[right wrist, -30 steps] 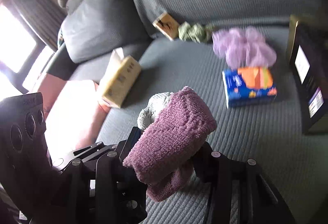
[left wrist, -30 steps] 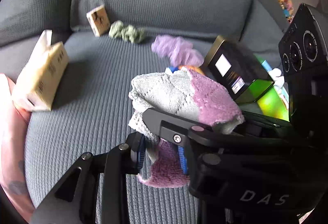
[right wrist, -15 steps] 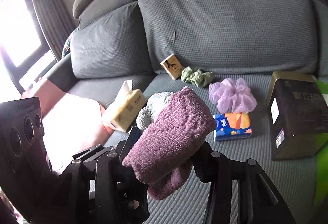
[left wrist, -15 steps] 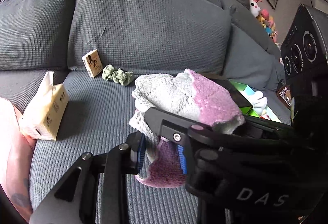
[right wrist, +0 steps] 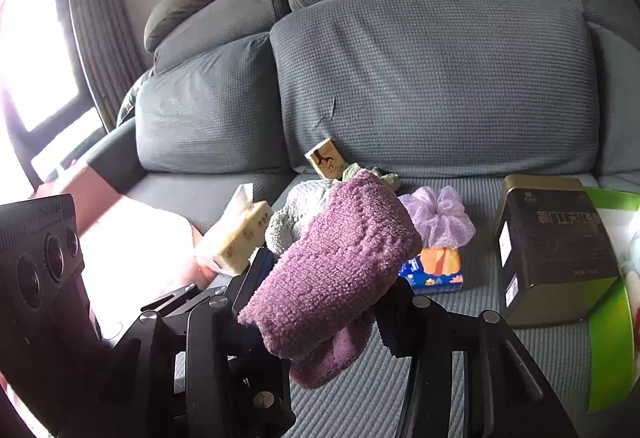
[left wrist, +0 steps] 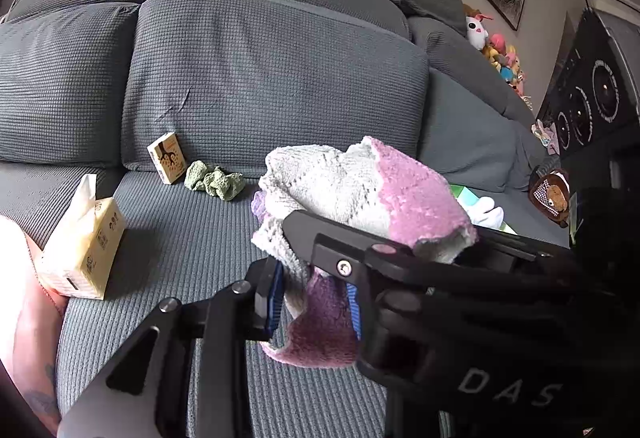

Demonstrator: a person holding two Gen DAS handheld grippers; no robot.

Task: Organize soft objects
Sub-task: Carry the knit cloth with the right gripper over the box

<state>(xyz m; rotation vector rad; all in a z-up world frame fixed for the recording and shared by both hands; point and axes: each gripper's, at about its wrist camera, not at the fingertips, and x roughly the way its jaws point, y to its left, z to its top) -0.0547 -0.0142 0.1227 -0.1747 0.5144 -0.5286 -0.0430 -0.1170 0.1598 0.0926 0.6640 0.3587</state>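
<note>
Above the sofa seat (left wrist: pixel 168 238), both tools pinch one fluffy pink and grey sock: the left tool (left wrist: pixel 316 298) clamps its lower part, the right tool (right wrist: pixel 320 302) its purple end. The sock (left wrist: pixel 360 193) blocks much of each view. Behind lie a tissue pack (left wrist: pixel 84 242), a small box (left wrist: pixel 167 157), a green scrunchie (left wrist: pixel 214 179), a purple scrunchie (right wrist: pixel 440 215), a blue tissue packet (right wrist: pixel 434 270) and a dark tin (right wrist: pixel 552 250).

White capital letters "D A S" stand on the black plastic body of the right tool (left wrist: pixel 508 392), low in the left wrist view. The dark olive metal tin (right wrist: pixel 554 248) on the sofa seat carries a row of pale Chinese characters across its top edge, too blurred to read. Its white side label is likewise illegible.
</note>
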